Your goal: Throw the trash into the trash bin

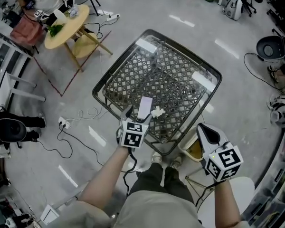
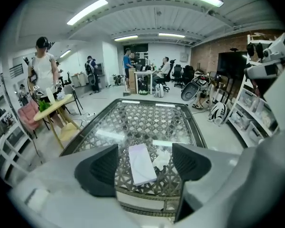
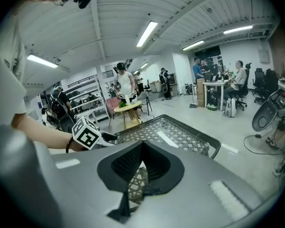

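Observation:
A flat pale lilac packet (image 1: 145, 107) and a crumpled white tissue (image 1: 157, 112) lie near the front edge of the glass-topped wicker table (image 1: 97, 91). My left gripper (image 1: 135, 116) hangs just before them, jaws open, nothing between the pads. In the left gripper view the packet (image 2: 141, 163) and the tissue (image 2: 162, 158) show between the spread jaws, a little beyond them, on the table (image 2: 152, 120). My right gripper (image 1: 202, 128) is shut and empty by the table's near right corner, over a pale bin (image 1: 193, 150) with a yellowish inside. In its own view the right gripper (image 3: 141, 167) is closed.
A round yellow table (image 1: 66, 25) with a person at it stands at the far left. Cables and a power strip (image 1: 64, 124) trail over the floor left of the wicker table. A fan (image 1: 270, 46) and office chairs sit at the right. My shoes (image 1: 162, 160) are at the table's front.

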`<state>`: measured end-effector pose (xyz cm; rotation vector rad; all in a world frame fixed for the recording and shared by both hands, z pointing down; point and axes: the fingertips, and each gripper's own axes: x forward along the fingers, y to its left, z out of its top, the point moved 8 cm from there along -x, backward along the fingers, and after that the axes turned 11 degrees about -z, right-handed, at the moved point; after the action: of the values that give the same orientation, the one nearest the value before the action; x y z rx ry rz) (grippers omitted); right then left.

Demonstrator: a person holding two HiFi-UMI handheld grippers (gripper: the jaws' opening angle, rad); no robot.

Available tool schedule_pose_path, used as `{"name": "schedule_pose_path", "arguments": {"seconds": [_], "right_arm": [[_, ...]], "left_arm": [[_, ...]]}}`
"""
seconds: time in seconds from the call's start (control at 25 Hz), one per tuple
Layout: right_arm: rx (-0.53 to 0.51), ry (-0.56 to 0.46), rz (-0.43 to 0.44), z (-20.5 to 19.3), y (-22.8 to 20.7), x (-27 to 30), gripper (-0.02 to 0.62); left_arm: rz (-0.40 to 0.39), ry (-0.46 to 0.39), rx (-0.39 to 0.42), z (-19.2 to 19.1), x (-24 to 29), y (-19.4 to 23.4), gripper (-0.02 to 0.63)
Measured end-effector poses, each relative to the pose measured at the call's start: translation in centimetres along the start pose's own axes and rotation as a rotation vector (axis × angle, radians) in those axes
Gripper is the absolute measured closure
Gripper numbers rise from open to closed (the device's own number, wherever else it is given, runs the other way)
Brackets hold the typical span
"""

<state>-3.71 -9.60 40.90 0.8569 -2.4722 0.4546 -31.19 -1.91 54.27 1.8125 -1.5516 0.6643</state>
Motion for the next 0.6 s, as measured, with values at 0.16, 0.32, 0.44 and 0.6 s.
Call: {"name": "schedule_pose_path", "arguments": {"seconds": [0.16, 0.32, 0.44, 0.6], "right_arm": [[0.024, 0.06, 0.001, -2.3, 0.1, 1.1, 0.592], [0.031, 0.115, 0.008, -4.6, 0.4, 1.9, 0.592], [0.043, 0.14, 0.007, -5.9, 0.4, 2.4, 0.592], [0.064, 0.154, 0.0, -6.8, 0.2, 2.9, 0.592]], "left_arm": [[-0.009, 0.073, -0.045, -2.8, 3.0, 0.8, 0.236], [-0.001, 0.132, -0.118, -5.4, 5.8, 1.9, 0.221], [-0.002, 0.168, -0.158, -6.5, 7.3, 2.4, 0.207], [0.009, 0.211, -0.154, -7.3, 9.0, 2.7, 0.206]]}}
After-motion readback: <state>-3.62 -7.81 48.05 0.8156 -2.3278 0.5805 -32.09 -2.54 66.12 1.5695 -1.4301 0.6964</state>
